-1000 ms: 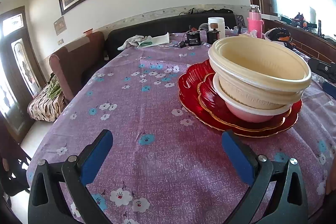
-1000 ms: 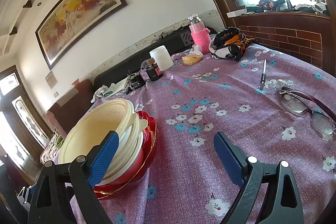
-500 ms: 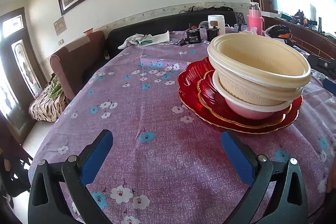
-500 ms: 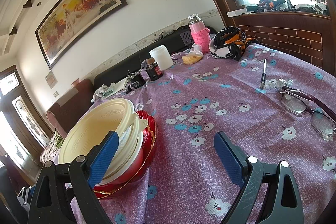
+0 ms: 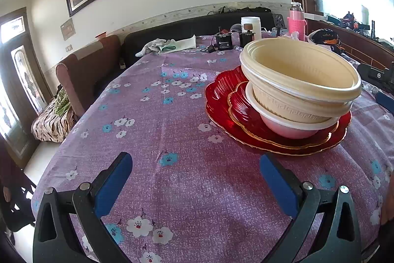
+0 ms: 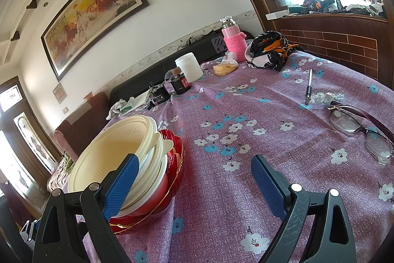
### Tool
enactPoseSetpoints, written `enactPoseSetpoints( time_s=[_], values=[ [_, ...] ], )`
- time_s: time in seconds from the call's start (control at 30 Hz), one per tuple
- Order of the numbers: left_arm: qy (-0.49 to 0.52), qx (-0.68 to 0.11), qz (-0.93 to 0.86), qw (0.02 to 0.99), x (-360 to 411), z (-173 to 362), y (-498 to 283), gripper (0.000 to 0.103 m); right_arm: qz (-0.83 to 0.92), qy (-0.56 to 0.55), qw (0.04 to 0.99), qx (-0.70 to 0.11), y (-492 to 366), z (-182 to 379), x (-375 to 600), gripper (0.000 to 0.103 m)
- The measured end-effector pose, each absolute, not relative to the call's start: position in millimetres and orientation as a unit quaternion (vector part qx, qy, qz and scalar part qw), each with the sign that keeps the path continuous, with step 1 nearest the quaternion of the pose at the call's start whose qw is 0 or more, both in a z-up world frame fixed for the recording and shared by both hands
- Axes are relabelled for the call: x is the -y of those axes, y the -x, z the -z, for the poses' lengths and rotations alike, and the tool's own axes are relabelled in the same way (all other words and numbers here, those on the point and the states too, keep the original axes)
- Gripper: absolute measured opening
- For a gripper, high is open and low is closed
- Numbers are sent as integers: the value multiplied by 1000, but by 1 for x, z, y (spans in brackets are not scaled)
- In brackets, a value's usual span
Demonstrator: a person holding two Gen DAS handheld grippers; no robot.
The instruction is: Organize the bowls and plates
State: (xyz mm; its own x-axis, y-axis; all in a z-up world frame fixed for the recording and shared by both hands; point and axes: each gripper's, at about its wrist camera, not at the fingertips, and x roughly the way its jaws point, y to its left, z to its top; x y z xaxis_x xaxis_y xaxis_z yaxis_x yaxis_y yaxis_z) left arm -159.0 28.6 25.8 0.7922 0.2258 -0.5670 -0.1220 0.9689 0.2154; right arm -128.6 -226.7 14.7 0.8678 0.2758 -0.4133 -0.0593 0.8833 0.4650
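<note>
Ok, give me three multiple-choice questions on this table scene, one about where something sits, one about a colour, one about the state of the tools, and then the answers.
1. Where do the stacked bowls sit?
A. on the red plates
B. beside the glasses
C. on the sofa

2. What colour is the knitted sleeve on the flask?
A. green
B. pink
C. black

3. What state are the two tools in?
A. both shut on a bowl
B. left shut, right open
C. both open and empty

Answers: 1 A, the bottom bowl rests on the smaller red plate. 2 B, the sleeve is plainly pink. 3 C, the left tool and right tool both show wide gaps holding nothing.
</note>
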Motion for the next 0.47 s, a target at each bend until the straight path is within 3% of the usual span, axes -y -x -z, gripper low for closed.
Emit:
enactPoseSetpoints(
  time_s=[0.47],
  values=[
    [-34, -323, -52, 944, -55, -47, 153, 103, -87, -224, 940, -242, 128, -13, 227, 95]
  ],
)
